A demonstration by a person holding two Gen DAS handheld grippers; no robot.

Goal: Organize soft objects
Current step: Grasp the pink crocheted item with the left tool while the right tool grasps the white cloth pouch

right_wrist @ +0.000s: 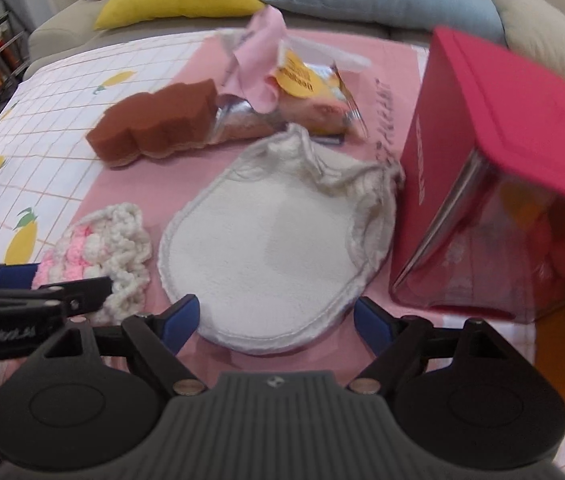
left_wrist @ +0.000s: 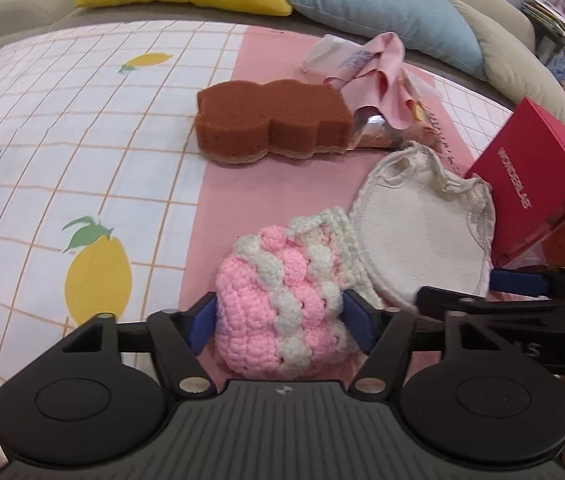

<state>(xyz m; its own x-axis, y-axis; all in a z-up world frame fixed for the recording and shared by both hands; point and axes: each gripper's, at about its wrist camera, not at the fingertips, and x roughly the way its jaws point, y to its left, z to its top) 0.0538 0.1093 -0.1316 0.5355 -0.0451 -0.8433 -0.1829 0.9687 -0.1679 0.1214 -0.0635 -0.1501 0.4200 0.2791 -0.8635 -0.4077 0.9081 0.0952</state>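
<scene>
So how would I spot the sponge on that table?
Find the pink strip running down the lemon-print cloth. At its far left edge, before the cushions, lies the sponge. It is the only brown thing: a thick slab with wavy sides, left of a foil packet.

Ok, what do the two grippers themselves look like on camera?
Both match: the left gripper and right gripper are matte black, with a ribbed grey central plate, two round side housings, silver pivot pins and blue fingertip pads. White lettering runs along the left gripper's side in the right wrist view. No cables or sleeves show.
</scene>
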